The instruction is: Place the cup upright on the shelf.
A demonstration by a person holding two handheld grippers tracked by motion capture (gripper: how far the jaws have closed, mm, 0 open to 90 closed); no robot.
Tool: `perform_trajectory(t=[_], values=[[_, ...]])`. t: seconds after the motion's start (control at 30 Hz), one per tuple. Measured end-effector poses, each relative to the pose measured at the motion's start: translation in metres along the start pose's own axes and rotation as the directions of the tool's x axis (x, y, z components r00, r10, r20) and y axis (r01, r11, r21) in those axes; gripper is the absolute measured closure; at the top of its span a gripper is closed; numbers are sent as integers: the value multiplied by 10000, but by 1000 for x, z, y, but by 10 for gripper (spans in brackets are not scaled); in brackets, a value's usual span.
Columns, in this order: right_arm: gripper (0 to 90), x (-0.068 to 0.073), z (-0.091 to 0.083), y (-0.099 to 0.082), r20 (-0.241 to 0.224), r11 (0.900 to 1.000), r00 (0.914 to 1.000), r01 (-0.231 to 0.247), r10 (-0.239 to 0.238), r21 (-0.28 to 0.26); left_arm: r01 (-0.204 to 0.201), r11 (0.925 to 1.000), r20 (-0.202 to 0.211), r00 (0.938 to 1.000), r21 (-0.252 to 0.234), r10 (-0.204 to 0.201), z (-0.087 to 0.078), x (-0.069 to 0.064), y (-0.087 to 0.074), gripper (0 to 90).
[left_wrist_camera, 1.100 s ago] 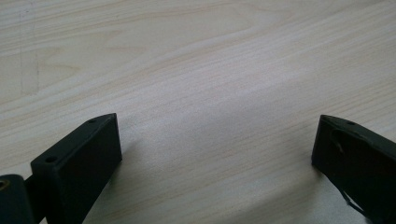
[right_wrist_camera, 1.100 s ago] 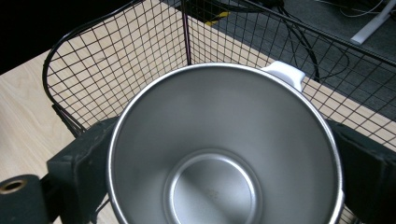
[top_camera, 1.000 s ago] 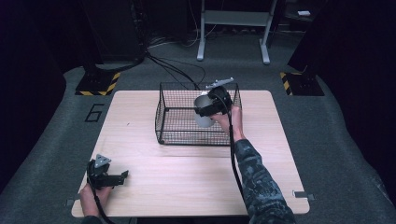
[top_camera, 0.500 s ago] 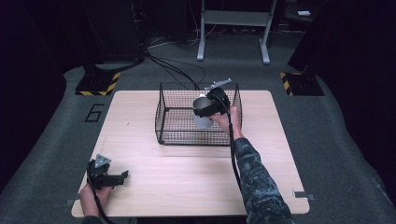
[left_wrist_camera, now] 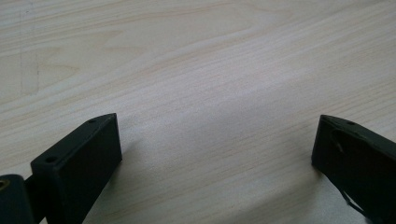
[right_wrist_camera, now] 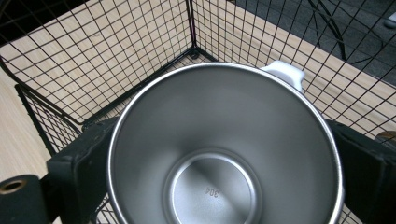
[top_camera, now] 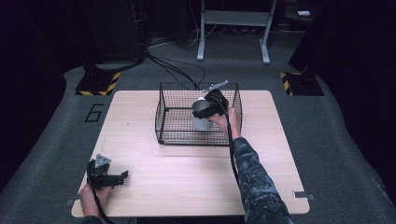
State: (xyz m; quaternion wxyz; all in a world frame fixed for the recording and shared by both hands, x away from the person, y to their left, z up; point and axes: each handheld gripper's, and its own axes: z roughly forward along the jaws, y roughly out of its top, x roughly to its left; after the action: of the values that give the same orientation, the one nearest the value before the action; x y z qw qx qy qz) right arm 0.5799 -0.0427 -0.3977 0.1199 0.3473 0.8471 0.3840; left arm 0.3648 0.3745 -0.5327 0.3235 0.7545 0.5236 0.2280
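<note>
Dark floor is ringing the worktop (top_camera: 154, 182); the right hand-held gripper (top_camera: 210, 108) is clamping a cup (top_camera: 202, 116) inside the basket (top_camera: 163, 122). Left hand-held gripper (left_wrist_camera: 217, 144) is idling, jaws wide, empty. Cup (right_wrist_camera: 224, 149) sits upright between right jaws.

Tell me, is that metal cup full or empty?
Empty: the right gripper view looks straight into the metal cup, showing its bare steel bottom while the right tongs clasp its sides.
</note>
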Motion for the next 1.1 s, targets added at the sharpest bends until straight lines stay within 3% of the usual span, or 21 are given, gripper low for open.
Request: perform_trajectory(t=[0.37,1.1], values=[[57,-2,10,-4,-39,9992,9996,-294,295,256,-10,10000,-12,10000,-19,10,0,0,0,12],[56,-5,27,-5,150,9964,9997,-203,191,829,-16,10000,-12,10000,-23,16,0,0,0,12]])
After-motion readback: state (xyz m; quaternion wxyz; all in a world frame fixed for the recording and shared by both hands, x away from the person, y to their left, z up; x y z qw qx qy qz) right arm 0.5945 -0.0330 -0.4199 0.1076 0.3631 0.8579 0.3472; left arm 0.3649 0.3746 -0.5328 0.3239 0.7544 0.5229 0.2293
